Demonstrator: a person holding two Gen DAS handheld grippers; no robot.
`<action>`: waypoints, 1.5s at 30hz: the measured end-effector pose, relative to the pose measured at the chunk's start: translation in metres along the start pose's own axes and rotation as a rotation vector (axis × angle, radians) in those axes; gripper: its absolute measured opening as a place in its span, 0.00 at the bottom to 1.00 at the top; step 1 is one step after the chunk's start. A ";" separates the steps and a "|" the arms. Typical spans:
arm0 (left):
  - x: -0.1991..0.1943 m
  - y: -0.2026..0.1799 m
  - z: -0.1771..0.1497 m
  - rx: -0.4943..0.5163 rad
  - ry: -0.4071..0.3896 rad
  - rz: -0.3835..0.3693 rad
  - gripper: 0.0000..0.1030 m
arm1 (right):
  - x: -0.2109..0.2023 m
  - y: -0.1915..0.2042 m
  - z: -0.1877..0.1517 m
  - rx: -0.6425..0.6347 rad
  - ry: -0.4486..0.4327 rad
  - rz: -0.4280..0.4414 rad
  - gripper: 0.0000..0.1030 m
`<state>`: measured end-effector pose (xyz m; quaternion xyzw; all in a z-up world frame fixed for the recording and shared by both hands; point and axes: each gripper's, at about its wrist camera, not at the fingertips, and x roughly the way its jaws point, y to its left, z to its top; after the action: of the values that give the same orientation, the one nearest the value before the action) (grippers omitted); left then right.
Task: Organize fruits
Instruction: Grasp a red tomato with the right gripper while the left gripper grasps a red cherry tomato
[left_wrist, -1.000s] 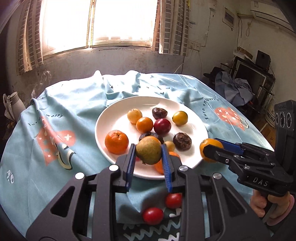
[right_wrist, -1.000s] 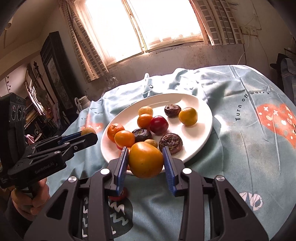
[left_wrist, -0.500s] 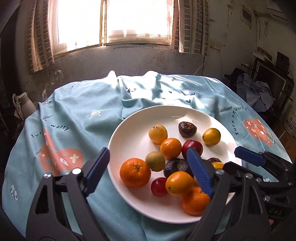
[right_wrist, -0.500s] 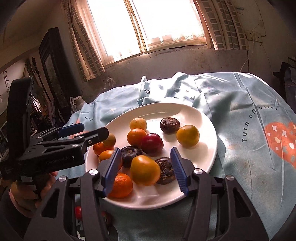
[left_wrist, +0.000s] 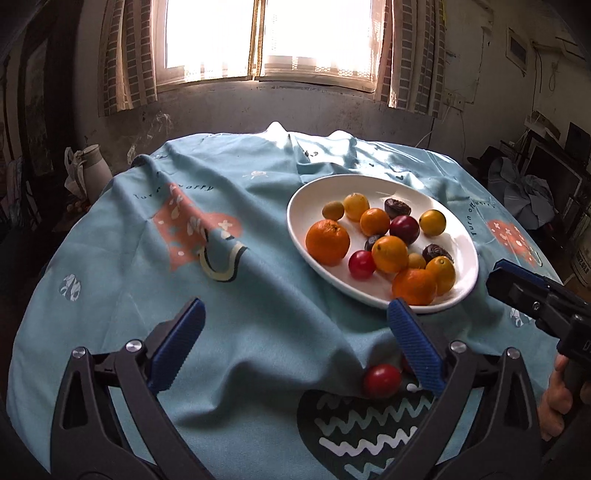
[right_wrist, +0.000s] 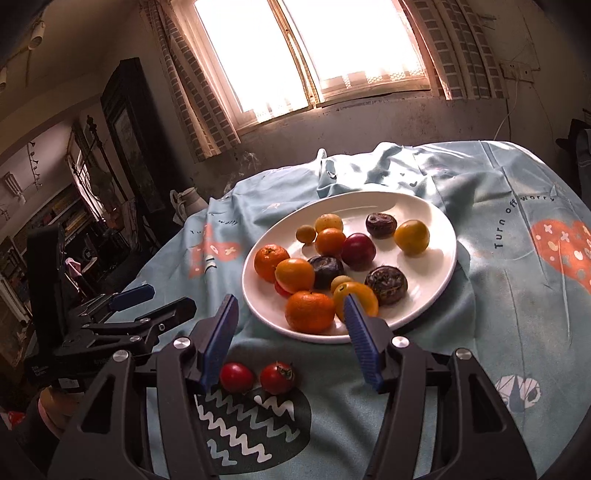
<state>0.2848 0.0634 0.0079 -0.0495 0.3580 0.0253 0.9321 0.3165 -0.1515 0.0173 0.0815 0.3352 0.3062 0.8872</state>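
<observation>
A white plate (left_wrist: 369, 188) (right_wrist: 369, 206) on the blue tablecloth holds several fruits: orange mandarins, yellow ones, a red plum and dark wrinkled ones. Two red tomatoes (right_wrist: 236, 376) (right_wrist: 277, 376) lie on the cloth in front of the plate. One tomato (left_wrist: 382, 380) shows beside my left gripper's right finger. My left gripper (left_wrist: 295, 306) (right_wrist: 168, 297) hovers over bare cloth left of the plate, its jaws opening wide with nothing in them. My right gripper (right_wrist: 290, 301) (left_wrist: 496, 277) stands open at the plate's near rim, gripping nothing.
A white jug (left_wrist: 92, 170) (right_wrist: 188, 199) stands beyond the table's left edge. Clothes and shelves (left_wrist: 528, 188) crowd the right side. A dark cabinet (right_wrist: 125, 129) stands at the left wall. The far wall with the window is close behind the table.
Both grippers have let go of their fruit, which now lies on the plate. Both have opened and drawn back, and the left one has swung left over the cloth.
</observation>
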 end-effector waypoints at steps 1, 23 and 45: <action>0.004 0.004 -0.008 -0.008 0.030 -0.001 0.98 | 0.004 0.003 -0.006 -0.003 0.021 0.002 0.58; -0.008 0.018 -0.023 -0.030 0.013 0.032 0.98 | 0.052 0.024 -0.041 -0.162 0.213 -0.072 0.46; -0.013 0.017 -0.023 -0.029 0.003 0.024 0.98 | 0.050 0.023 -0.043 -0.156 0.233 -0.112 0.30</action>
<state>0.2586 0.0775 -0.0021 -0.0589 0.3593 0.0418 0.9304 0.3070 -0.1052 -0.0345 -0.0427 0.4151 0.2888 0.8617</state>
